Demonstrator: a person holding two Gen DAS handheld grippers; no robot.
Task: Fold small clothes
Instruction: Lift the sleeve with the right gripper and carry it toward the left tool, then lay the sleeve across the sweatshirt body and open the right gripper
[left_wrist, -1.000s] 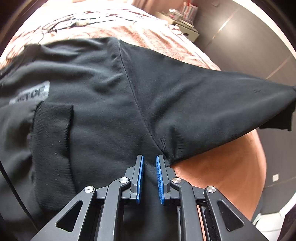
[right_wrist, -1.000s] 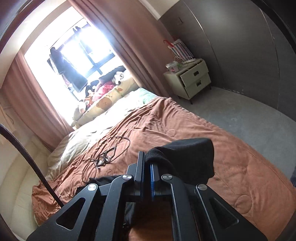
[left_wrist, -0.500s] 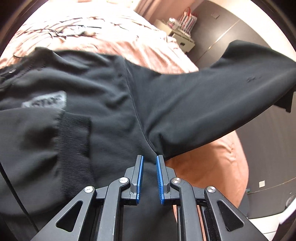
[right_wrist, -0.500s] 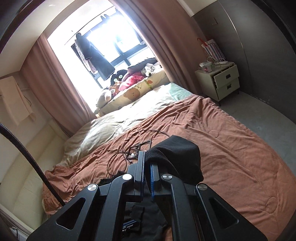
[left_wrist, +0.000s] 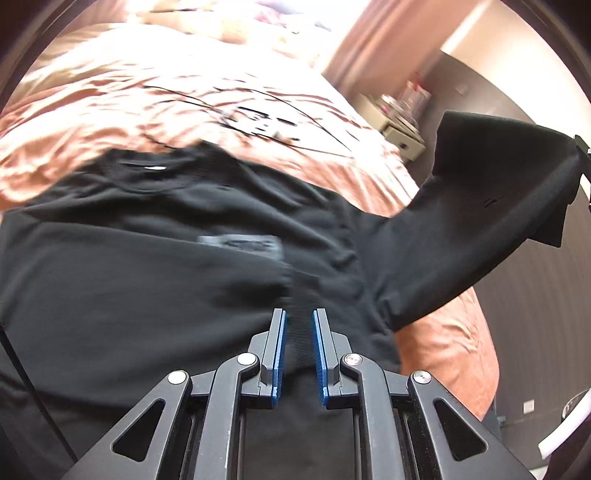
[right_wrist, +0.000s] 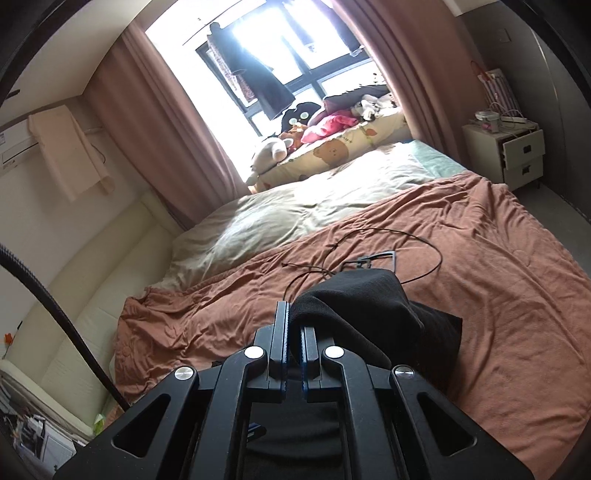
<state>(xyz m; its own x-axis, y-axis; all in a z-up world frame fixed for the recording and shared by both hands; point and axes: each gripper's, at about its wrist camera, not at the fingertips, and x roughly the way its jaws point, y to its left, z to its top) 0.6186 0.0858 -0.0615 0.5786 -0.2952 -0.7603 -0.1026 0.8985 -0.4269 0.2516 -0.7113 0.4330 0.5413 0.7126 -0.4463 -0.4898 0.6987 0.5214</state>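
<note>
A black sweatshirt (left_wrist: 147, 277) with a grey chest label (left_wrist: 240, 245) lies spread on the brown bed cover (left_wrist: 110, 122). My left gripper (left_wrist: 298, 317) is held above it, jaws nearly together with black ribbed fabric bunched between the blue pads. One sleeve (left_wrist: 480, 221) is stretched up and out to the right, off the bed. Its cuff (right_wrist: 354, 295) is pinched in my right gripper (right_wrist: 293, 314), which is shut and raised over the bed. The rest of the sweatshirt is hidden in the right wrist view.
Black cables (right_wrist: 369, 258) lie on the bed cover (right_wrist: 498, 277) beyond the sweatshirt. A pale quilt (right_wrist: 295, 210) and plush toys (right_wrist: 288, 140) sit by the window. A white nightstand (right_wrist: 521, 155) stands at the right, and a cream padded wall (right_wrist: 92, 258) runs along the left.
Both grippers have risen and swung over the bed. The sleeve is pulled higher and tauter to the right. The sweatshirt's collar and label have come into the left view.
</note>
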